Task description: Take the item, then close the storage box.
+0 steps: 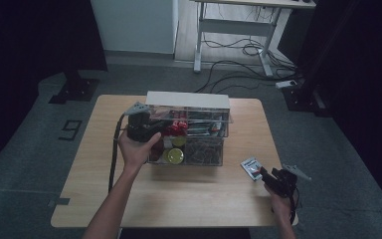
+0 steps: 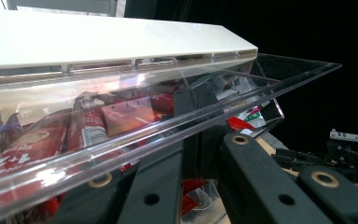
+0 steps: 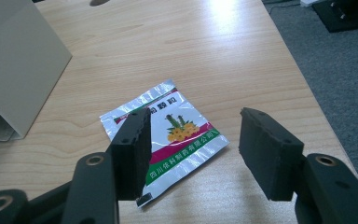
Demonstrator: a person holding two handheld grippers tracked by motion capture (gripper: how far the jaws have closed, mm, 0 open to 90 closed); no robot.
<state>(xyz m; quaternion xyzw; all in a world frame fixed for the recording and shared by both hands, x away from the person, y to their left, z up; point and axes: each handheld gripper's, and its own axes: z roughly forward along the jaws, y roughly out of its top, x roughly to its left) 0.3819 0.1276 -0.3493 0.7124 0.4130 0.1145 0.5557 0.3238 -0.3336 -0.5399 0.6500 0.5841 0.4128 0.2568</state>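
Silvery sachet (image 3: 164, 134) is straddled on the counter (image 3: 177, 56) by wide right fingers (image 3: 265, 154), ungrasped, while the box lid (image 2: 177, 126) is pinched up by left fingers (image 2: 256, 182).

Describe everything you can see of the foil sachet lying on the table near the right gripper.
The foil sachet is a flat, silvery, roughly square packet printed with a yellow plant picture, a red stripe and a green band of white characters. It looks sealed and lies flat on the wooden table, to the right of the clear box. The right gripper sits over it, jaws open; one jaw overlaps its edge, contact unclear.
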